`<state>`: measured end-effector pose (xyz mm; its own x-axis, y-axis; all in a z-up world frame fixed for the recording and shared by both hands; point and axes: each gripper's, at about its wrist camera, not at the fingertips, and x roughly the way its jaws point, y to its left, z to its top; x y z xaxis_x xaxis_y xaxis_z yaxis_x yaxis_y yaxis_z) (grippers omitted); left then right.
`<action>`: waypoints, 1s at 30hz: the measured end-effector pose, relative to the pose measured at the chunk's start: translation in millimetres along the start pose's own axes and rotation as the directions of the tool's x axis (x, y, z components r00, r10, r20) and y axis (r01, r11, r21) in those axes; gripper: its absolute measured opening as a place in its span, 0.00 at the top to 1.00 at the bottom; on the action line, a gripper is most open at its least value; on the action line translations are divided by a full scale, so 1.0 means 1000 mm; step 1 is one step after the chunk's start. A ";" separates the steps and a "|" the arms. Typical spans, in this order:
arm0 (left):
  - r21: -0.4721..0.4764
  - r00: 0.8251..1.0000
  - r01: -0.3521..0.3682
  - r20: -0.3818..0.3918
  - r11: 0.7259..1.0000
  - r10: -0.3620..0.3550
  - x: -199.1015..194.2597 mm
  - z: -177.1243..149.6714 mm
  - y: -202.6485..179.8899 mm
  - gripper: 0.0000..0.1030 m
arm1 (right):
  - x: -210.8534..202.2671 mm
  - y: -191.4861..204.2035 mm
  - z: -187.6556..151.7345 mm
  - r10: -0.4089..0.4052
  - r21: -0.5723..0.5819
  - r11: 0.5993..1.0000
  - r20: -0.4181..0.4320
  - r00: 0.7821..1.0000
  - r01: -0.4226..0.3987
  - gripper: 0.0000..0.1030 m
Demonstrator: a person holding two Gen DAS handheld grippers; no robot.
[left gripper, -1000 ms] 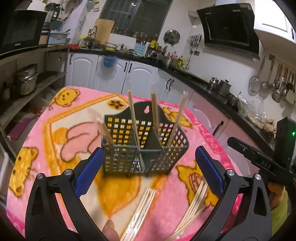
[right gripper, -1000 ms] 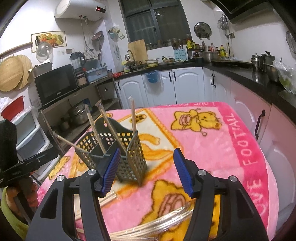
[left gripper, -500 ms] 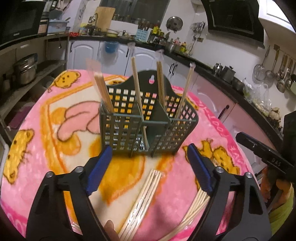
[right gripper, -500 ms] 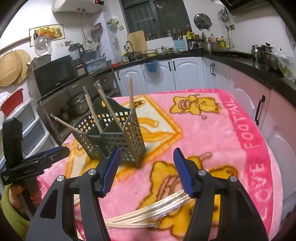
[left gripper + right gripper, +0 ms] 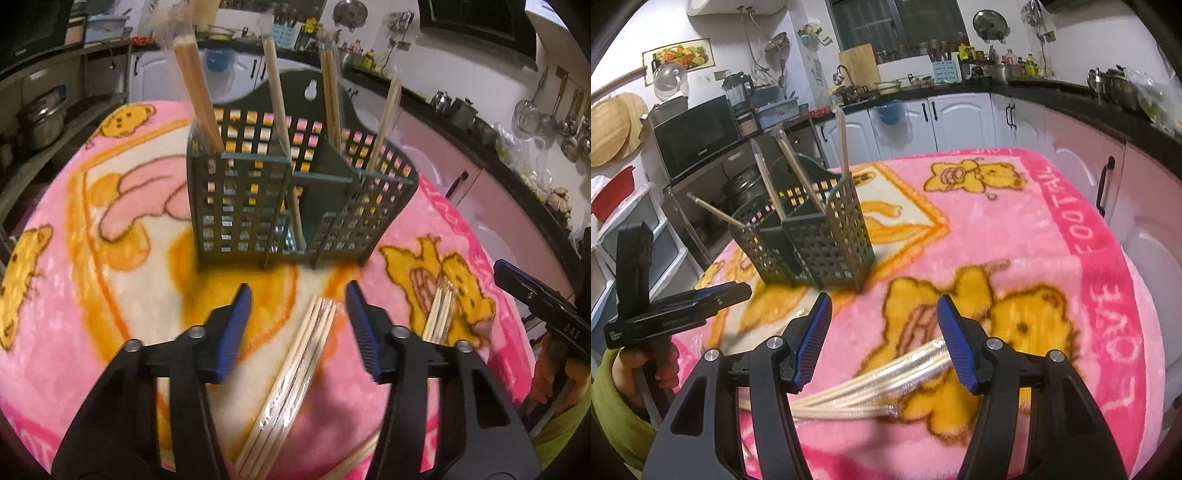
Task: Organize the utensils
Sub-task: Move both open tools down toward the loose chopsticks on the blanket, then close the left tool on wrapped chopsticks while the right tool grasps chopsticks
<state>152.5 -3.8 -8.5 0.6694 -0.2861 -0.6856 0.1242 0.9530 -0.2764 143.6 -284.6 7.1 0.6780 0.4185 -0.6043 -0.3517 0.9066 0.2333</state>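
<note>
A dark green slotted utensil basket (image 5: pixel 258 199) (image 5: pixel 820 236) stands on the pink blanket, with several wrapped chopsticks upright in its compartments. My left gripper (image 5: pixel 299 321) hangs low just in front of it. Its jaws are closing around the tip of a wrapped chopstick bundle (image 5: pixel 295 376) that lies on the blanket, and the pads are still clear of it. A second bundle (image 5: pixel 441 310) lies to the right. My right gripper (image 5: pixel 884 332) stays open above a fan of wrapped chopsticks (image 5: pixel 886 373) that runs under its fingers.
A pink bear-print blanket (image 5: pixel 1034 229) covers the table. White kitchen cabinets (image 5: pixel 960 122) and a dark counter stand behind it, a shelf with a microwave (image 5: pixel 698 136) to the left. A hand in a green sleeve (image 5: pixel 624 387) holds the left gripper.
Both grippers have sunk toward the blanket and come closer to the basket. The left jaws have narrowed from wide open around the chopstick bundle. The right jaws have kept their width.
</note>
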 end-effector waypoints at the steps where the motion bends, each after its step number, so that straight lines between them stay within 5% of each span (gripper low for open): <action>1: -0.002 1.000 0.000 -0.010 1.000 0.000 0.002 -0.001 0.001 0.63 | 0.001 -0.001 -0.003 0.000 0.003 1.000 -0.008 1.000 0.000 0.44; 18: 0.066 0.989 -0.023 -0.146 0.998 0.033 0.036 -0.020 -0.002 0.73 | 0.009 -0.008 -0.031 -0.005 0.010 1.000 -0.093 0.996 0.006 0.45; 30: 0.123 0.985 -0.042 -0.162 0.992 0.062 0.053 -0.013 -0.011 0.76 | 0.020 -0.015 -0.054 0.008 0.035 0.999 -0.173 0.985 -0.002 0.45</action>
<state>177.2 -30.9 -50.5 0.5485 -0.2391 -0.8012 0.1848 0.9692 -0.1627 126.8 -292.7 -49.6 0.5532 0.4098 -0.7253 -0.3300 0.9072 0.2609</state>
